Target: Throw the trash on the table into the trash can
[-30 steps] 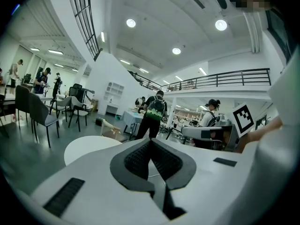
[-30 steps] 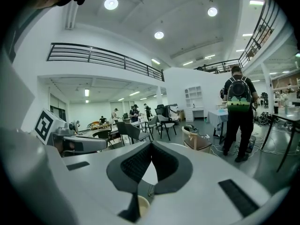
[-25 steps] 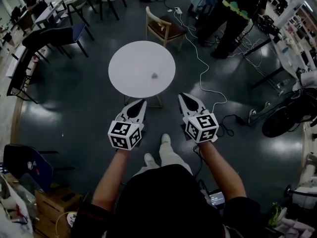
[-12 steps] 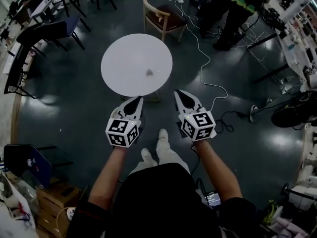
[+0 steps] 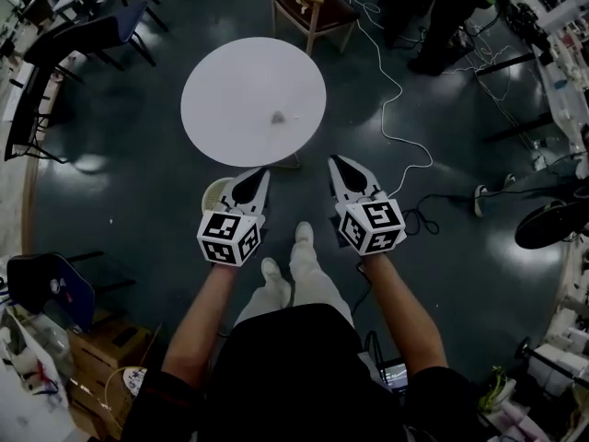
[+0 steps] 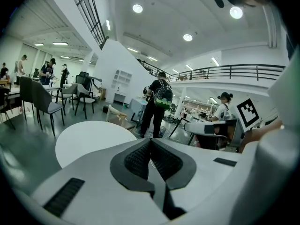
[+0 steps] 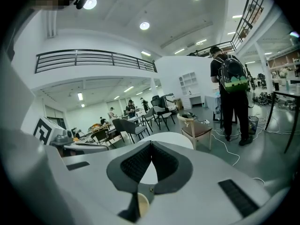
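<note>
Trash can point(image 5: 213, 192) now peeks out by the near edge of the round table point(image 5: 221, 90) as person steps closer. Left gripper point(image 5: 259, 173) clenched, empty. Trash scrap point(image 5: 277, 117) sits mid-table, untouched. Right gripper point(image 5: 337, 161) clenched, empty; pickup prob. next.

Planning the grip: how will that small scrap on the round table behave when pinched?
The scrap looks tiny and crumpled, so it is probably light and soft, crushing when pinched. Alone on the smooth white table, it may slide if nudged. It is too small to tell its material.
</note>
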`<state>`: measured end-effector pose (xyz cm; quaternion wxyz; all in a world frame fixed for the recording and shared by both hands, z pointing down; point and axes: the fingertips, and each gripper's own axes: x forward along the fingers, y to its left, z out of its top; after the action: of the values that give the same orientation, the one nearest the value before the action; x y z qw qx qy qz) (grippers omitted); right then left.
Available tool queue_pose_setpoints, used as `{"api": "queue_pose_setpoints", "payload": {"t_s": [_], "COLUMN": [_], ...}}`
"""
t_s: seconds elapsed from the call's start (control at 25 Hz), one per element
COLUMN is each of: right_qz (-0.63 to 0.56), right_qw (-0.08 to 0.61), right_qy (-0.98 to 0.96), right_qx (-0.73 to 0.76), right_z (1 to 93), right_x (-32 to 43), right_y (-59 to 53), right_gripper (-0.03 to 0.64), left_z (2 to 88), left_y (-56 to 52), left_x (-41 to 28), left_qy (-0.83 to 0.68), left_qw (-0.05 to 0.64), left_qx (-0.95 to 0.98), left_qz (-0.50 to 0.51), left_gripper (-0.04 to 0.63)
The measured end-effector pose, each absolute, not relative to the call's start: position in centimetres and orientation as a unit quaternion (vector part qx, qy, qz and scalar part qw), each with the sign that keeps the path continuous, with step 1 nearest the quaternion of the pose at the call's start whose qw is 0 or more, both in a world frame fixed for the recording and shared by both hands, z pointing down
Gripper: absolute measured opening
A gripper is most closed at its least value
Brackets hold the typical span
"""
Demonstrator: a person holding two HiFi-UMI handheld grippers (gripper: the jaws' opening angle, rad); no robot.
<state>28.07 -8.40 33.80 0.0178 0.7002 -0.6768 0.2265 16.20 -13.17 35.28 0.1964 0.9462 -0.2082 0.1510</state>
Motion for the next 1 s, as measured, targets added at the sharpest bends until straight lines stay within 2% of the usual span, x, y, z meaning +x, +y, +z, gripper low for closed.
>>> {"api": "queue_pose_setpoints", "payload": {"t_s": [0.32, 1.0], "right_qz": [0.249, 0.276], "right_qw": [0.02, 0.052], "right_qy": [-0.668, -0.679], "right_qx": [0.701, 0.678], "right_z": [37.9, 46.5], "right_x": [30.2, 32.5], "right_y": [-10.2, -15.3], "right_gripper": [0.017, 0.017], "left_z": [39.2, 47.3], "left_y": [-14.4, -19.2], "left_x": [17.7, 20.8], "left_qy": [-0.205, -0.215], "left_qw": [0.226, 0.22], "left_qx": [0.939, 0.933], "left_qz": [0.158, 0.189], "left_gripper": [0.009, 0.009]}}
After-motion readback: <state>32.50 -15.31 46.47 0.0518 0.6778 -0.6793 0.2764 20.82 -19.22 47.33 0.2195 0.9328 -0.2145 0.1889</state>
